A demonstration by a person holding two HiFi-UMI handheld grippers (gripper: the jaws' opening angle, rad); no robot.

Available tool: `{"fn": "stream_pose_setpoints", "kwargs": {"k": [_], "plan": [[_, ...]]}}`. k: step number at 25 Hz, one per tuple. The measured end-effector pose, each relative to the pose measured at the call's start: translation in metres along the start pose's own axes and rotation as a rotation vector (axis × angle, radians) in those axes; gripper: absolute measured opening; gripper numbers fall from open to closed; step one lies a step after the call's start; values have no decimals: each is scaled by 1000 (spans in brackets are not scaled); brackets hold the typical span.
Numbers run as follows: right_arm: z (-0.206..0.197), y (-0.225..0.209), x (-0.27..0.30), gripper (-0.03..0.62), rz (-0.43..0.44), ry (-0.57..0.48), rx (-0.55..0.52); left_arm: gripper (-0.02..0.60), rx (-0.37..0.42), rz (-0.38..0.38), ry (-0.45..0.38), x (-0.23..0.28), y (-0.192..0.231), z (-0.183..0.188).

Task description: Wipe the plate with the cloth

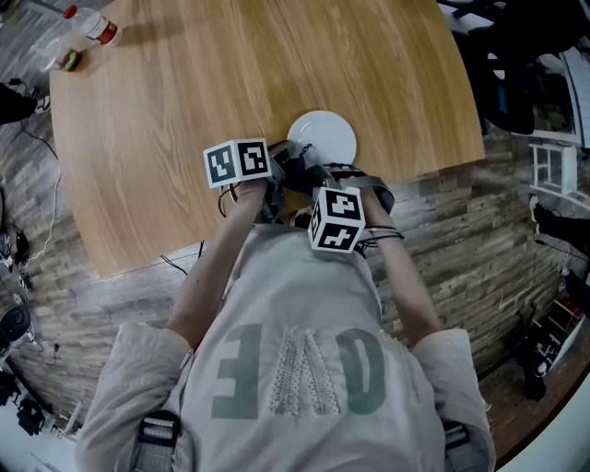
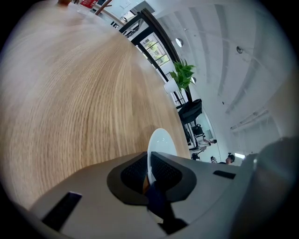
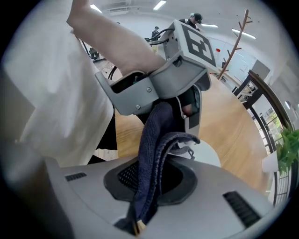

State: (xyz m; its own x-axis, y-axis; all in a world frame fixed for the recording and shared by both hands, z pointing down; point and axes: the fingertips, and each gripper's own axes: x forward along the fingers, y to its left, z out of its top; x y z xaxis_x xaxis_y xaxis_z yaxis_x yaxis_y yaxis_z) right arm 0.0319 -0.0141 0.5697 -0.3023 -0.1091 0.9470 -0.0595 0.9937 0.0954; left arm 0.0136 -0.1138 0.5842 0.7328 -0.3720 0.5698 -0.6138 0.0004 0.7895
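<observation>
One round white plate (image 2: pixel 161 144), likely fragile, is clamped at its rim by the left gripper (image 2: pixel 148 177); the limp dark-blue cloth (image 3: pixel 156 140) is pinched by the right gripper (image 3: pixel 150 179).

We saw a round wooden table (image 1: pixel 184 111) standing on a plank floor (image 1: pixel 479 240). A clear bottle (image 1: pixel 90 26) with a red cap sat near its far left edge. Beyond the table we noted a leafy potted plant (image 2: pixel 182 74).
</observation>
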Motion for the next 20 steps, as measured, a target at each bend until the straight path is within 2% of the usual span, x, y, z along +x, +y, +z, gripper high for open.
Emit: {"fn": "stream_pose_setpoints", "kwargs": {"k": [3, 5, 8, 10, 14, 18, 19, 20], "plan": [[0, -6, -8, 57, -15, -24, 52, 31, 18, -17, -25, -3, -5, 0], [-1, -13, -16, 57, -32, -47, 82, 114, 33, -22, -47, -7, -9, 1], [-7, -32, -28, 57, -79, -88, 141, 177, 53, -23, -74, -12, -11, 7], [-15, -52, -34, 57, -140, -83, 198, 198, 48, -29, -89, -16, -10, 13], [-35, -104, -36, 57, -317, 1, 282, 198, 28, -41, -160, -31, -2, 28], [-37, -140, -26, 57, -405, 73, 283, 188, 121, 17, -241, -50, 12, 41], [-35, -147, -23, 57, -418, 86, 275, 141, 147, 43, -253, -54, 16, 42], [-34, -152, -20, 57, -428, 97, 269, 44, 170, 70, -267, -58, 21, 44]]}}
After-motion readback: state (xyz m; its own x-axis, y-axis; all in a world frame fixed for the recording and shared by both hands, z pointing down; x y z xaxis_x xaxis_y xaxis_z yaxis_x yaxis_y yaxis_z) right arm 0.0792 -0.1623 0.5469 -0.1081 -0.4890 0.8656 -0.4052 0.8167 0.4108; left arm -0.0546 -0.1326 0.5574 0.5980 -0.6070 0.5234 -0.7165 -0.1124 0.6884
